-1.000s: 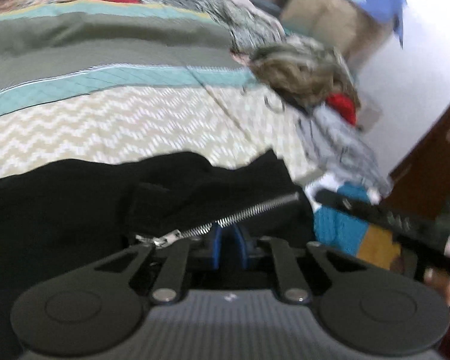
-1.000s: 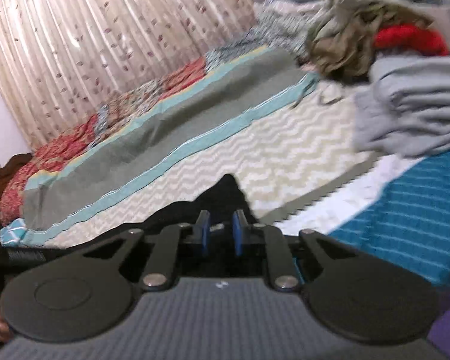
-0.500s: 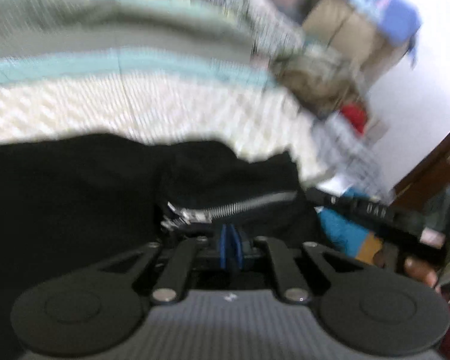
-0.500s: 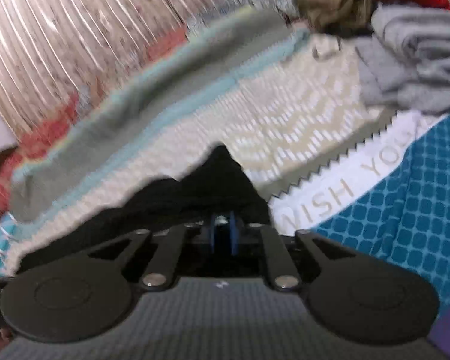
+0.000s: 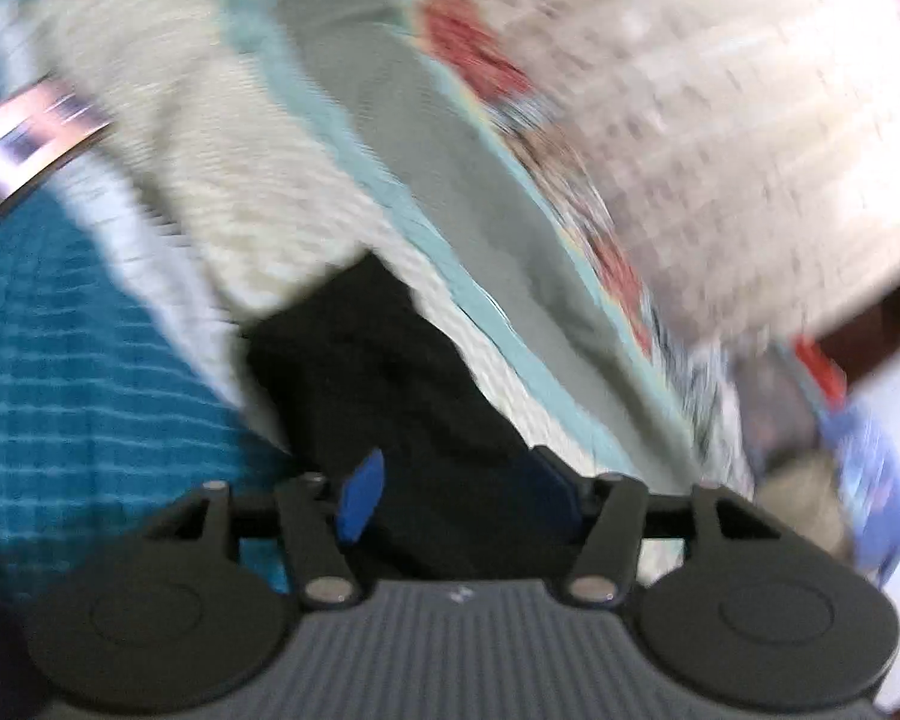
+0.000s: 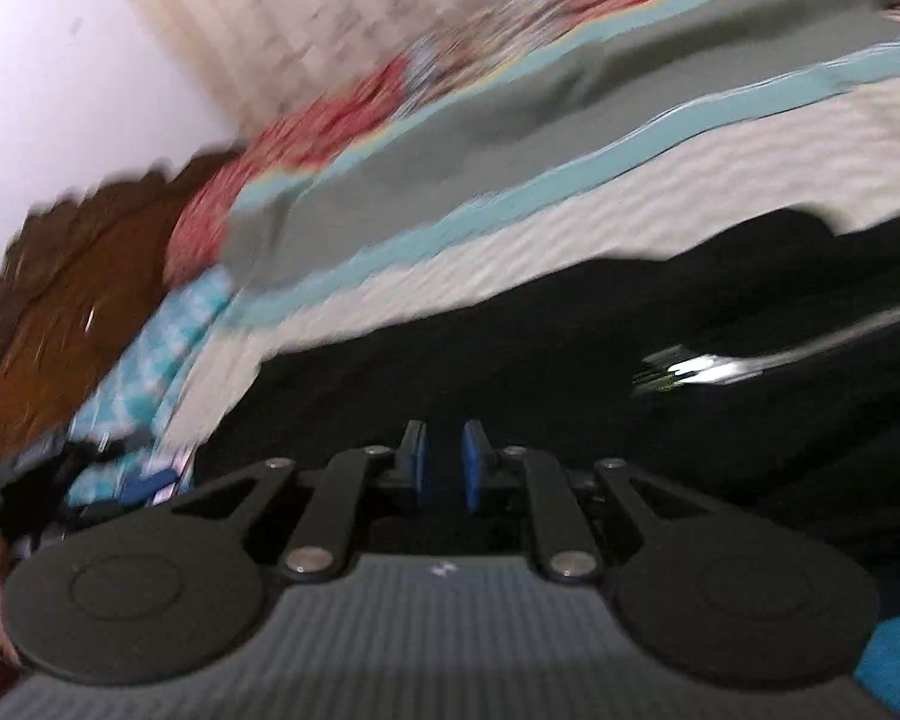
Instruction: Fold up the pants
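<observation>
Both grippers hang over black pants spread on a quilted bed, and both views are smeared with motion. On the left gripper (image 5: 456, 498) the jaws are opening: the blue pads (image 5: 363, 504) stand well apart, and the black pants (image 5: 390, 396) run between them and on ahead of the tips as a narrowing dark strip, with neither pad seen to press on the cloth. To its left lies a blue checked cloth (image 5: 90, 372) with a white border; ahead and to its right stretches the bedspread (image 5: 468, 192), cream chevron, then a teal stripe, then grey-green, with a pale curtain (image 5: 750, 90) beyond. The right gripper (image 6: 444, 468) keeps its pads close together with only a narrow slot between them; the slot looks dark, and I cannot tell whether a fold of cloth is caught there or the fabric merely lies underneath. The pants fill the area ahead of and to the right of this tool, and a bright metal zipper (image 6: 720, 366) shines on them off to the right of the tips. Beyond the dark cloth the same striped bedspread runs away, and a brown wooden headboard (image 6: 66, 300) shows far to its left beneath a white wall.
</observation>
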Demonstrator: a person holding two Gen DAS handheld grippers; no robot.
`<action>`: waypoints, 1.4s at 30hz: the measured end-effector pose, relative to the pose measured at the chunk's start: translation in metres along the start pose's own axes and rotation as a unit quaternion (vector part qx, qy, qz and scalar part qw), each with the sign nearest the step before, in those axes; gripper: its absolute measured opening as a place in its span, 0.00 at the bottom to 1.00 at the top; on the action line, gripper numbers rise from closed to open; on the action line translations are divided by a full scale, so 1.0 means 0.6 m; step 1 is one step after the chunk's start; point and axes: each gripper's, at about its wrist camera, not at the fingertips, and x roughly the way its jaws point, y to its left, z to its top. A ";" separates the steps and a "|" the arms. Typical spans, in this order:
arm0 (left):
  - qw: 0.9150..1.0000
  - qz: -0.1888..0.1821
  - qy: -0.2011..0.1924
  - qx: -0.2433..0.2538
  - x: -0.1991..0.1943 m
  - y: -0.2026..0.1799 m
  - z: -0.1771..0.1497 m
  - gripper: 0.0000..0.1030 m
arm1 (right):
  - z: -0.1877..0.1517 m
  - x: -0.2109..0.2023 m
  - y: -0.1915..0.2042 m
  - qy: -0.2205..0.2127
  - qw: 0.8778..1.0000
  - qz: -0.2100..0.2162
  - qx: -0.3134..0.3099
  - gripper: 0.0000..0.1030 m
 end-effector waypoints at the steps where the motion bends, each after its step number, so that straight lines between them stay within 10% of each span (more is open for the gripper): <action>1: 1.000 -0.006 -0.001 -0.024 0.004 0.022 0.010 0.58 | -0.002 0.013 0.015 0.017 1.000 0.003 -0.012 0.17; 8: 0.992 -0.042 0.032 -0.114 0.099 0.117 0.038 0.73 | -0.006 0.023 0.045 0.046 0.998 -0.032 -0.022 0.17; 12: 0.996 -0.018 0.044 -0.075 0.153 0.098 0.045 0.23 | -0.005 0.034 0.049 0.048 0.997 -0.053 -0.019 0.17; 16: 0.998 0.012 0.027 0.057 0.136 -0.004 0.034 0.13 | 0.013 0.043 0.064 0.037 0.997 -0.062 -0.042 0.17; 19: 0.963 0.059 -0.002 0.264 0.131 -0.120 -0.031 0.13 | 0.050 0.057 0.066 0.018 0.998 -0.052 -0.031 0.17; 24: 0.906 0.081 0.019 0.415 0.181 -0.194 -0.132 0.13 | 0.111 0.111 0.097 0.022 0.998 -0.022 -0.050 0.29; 30: 0.858 0.108 0.029 0.501 0.203 -0.217 -0.213 0.13 | 0.157 0.222 0.216 0.103 0.970 0.011 -0.221 0.73; 35: 0.801 0.142 0.012 0.582 0.212 -0.223 -0.270 0.14 | 0.146 0.311 0.243 0.172 0.941 -0.056 -0.287 0.76; 42: 0.745 0.159 0.014 0.647 0.230 -0.233 -0.319 0.14 | 0.134 0.350 0.189 0.238 0.940 -0.106 -0.222 0.77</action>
